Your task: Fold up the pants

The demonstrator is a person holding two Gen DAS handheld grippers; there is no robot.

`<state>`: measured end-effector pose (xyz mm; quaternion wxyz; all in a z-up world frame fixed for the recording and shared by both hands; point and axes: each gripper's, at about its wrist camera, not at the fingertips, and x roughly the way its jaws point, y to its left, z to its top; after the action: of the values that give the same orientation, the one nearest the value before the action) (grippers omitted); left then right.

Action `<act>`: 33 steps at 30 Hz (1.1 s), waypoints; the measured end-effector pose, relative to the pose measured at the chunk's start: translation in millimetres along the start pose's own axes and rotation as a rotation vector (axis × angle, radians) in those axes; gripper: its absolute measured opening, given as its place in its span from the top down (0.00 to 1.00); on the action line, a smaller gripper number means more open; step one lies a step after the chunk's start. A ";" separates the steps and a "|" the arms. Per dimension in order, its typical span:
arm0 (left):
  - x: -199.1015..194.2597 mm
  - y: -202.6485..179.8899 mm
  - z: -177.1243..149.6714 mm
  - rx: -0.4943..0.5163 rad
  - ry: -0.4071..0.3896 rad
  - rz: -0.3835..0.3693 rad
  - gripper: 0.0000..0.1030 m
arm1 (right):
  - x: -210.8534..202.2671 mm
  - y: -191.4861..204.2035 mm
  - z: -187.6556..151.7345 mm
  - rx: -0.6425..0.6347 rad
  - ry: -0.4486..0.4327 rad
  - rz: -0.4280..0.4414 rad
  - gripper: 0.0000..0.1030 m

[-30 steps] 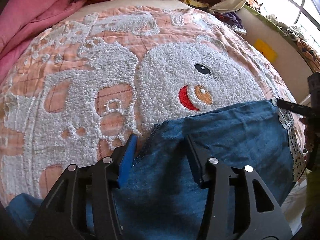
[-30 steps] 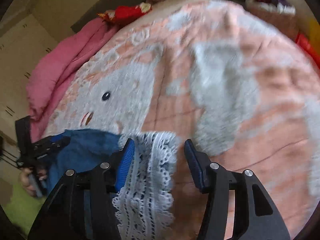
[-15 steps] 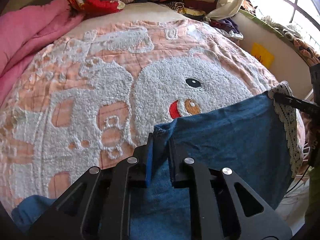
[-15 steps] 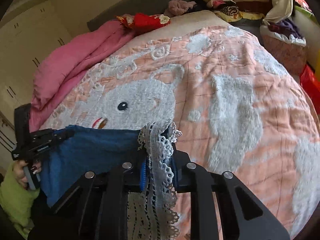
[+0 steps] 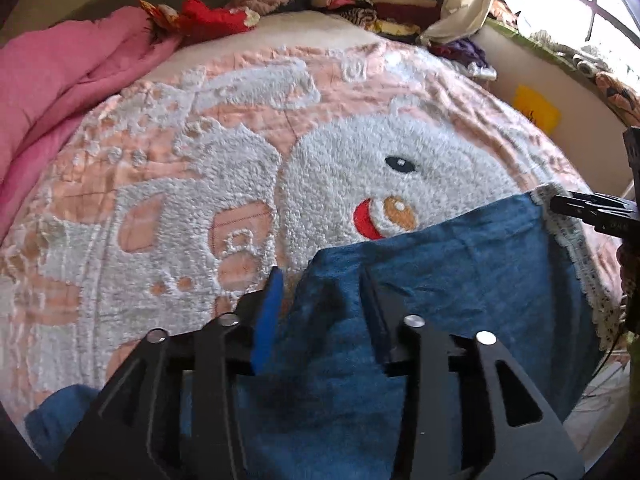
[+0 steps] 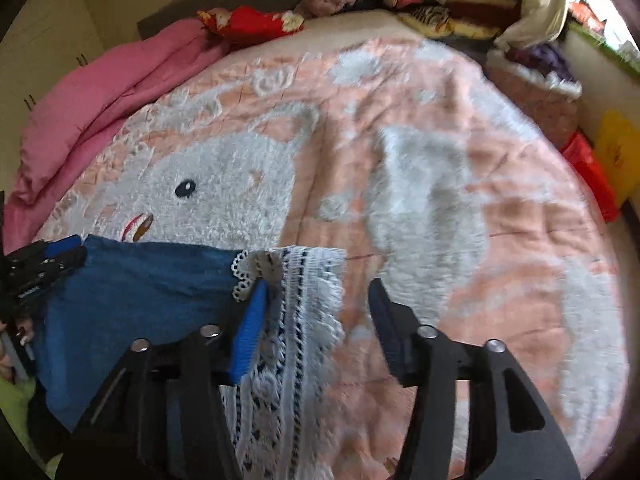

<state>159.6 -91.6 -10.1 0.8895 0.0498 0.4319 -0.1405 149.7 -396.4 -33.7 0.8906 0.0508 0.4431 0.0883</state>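
My left tool (image 5: 320,300) and right tool (image 6: 316,300) are opening, jaws apart, releasing the lace-trimmed blue denim pants (image 5: 460,280), part-folded on the bed (image 5: 240,160); further folds probably remain.

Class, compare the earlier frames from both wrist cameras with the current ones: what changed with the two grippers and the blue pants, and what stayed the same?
Half a second ago both grippers were clamped on the pants' upper edge. Now the left gripper and right gripper are opening, and the blue pants and their lace trim lie loose between the fingers. The pants stay folded on the pink blanket, roughly where they were.
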 end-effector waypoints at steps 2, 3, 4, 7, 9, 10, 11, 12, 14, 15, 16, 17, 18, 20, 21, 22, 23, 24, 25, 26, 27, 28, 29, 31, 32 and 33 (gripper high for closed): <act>-13.5 1.2 -1.6 0.000 -0.025 0.021 0.57 | -17.6 4.0 -3.8 -0.017 -0.039 -0.026 0.34; -19.0 1.6 -2.3 -0.003 -0.034 0.026 0.52 | -25.2 6.6 -5.8 -0.027 -0.058 -0.034 0.32; -25.1 2.5 -3.6 -0.008 -0.042 0.028 0.44 | -32.9 9.8 -8.8 -0.037 -0.074 -0.039 0.30; -48.7 7.0 -13.9 -0.023 -0.059 0.052 0.34 | -54.3 24.3 -21.6 -0.082 -0.115 -0.051 0.21; -61.7 10.4 -24.3 -0.038 -0.060 0.072 0.26 | -64.6 38.0 -34.4 -0.124 -0.131 -0.073 0.20; -67.2 12.5 -30.3 -0.046 -0.056 0.079 0.22 | -67.8 45.2 -41.2 -0.142 -0.136 -0.076 0.20; -73.8 15.3 -40.0 -0.054 -0.049 0.095 0.20 | -69.6 50.3 -46.1 -0.151 -0.138 -0.079 0.20; -77.6 17.3 -46.5 -0.058 -0.041 0.117 0.17 | -71.4 57.6 -53.6 -0.167 -0.135 -0.081 0.20; -81.7 23.7 -64.5 -0.078 -0.005 0.183 0.17 | -73.0 70.2 -65.5 -0.188 -0.137 -0.085 0.20; -80.1 26.0 -69.4 -0.088 0.017 0.196 0.17 | -70.5 77.7 -71.6 -0.201 -0.123 -0.073 0.20; -77.1 27.5 -75.7 -0.092 0.048 0.204 0.17 | -69.0 84.2 -76.7 -0.209 -0.114 -0.062 0.20; -72.7 27.9 -82.0 -0.083 0.077 0.223 0.17 | -65.1 92.8 -80.8 -0.223 -0.101 -0.049 0.20; -67.5 29.7 -87.0 -0.075 0.100 0.252 0.16 | -60.6 101.7 -83.5 -0.245 -0.085 -0.038 0.20; -53.3 41.3 -98.1 -0.094 0.178 0.317 0.13 | -51.7 113.6 -86.7 -0.267 -0.066 -0.037 0.20; -51.0 48.0 -99.3 -0.119 0.190 0.315 0.12 | -44.7 117.7 -87.7 -0.274 -0.035 -0.048 0.20; -51.0 55.9 -99.5 -0.154 0.195 0.300 0.12 | -40.3 119.1 -88.5 -0.276 -0.012 -0.063 0.20; -53.9 61.7 -99.8 -0.178 0.188 0.285 0.12 | -32.7 116.5 -89.4 -0.274 0.024 -0.100 0.20; -58.2 66.8 -99.7 -0.190 0.175 0.278 0.12 | -26.2 109.4 -91.4 -0.264 0.059 -0.147 0.20; -60.3 71.5 -100.5 -0.201 0.170 0.264 0.12 | -22.8 102.6 -93.6 -0.253 0.077 -0.173 0.20; -61.6 76.1 -103.7 -0.218 0.168 0.240 0.12 | -21.9 90.7 -95.9 -0.228 0.088 -0.186 0.21; -62.0 78.6 -106.0 -0.230 0.166 0.222 0.12 | -23.1 79.5 -97.9 -0.195 0.089 -0.181 0.21; -62.4 80.1 -107.4 -0.239 0.164 0.208 0.12 | -24.2 69.4 -100.2 -0.159 0.098 -0.193 0.18; -62.0 81.1 -107.4 -0.245 0.163 0.199 0.12 | -25.2 56.4 -103.4 -0.110 0.106 -0.171 0.18; -59.6 82.0 -107.1 -0.249 0.166 0.193 0.12 | -26.5 44.0 -108.5 -0.051 0.097 -0.119 0.18; -58.2 81.6 -106.5 -0.248 0.171 0.192 0.12 | -26.5 45.5 -109.6 -0.062 0.092 -0.123 0.18; -58.3 79.8 -107.8 -0.248 0.171 0.192 0.12 | -26.4 49.4 -110.4 -0.087 0.085 -0.137 0.18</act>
<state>67.4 19.4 -34.2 0.8583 -0.0074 0.5132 0.0043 40.4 -352.0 -71.1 0.8763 -0.0222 0.4788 0.0482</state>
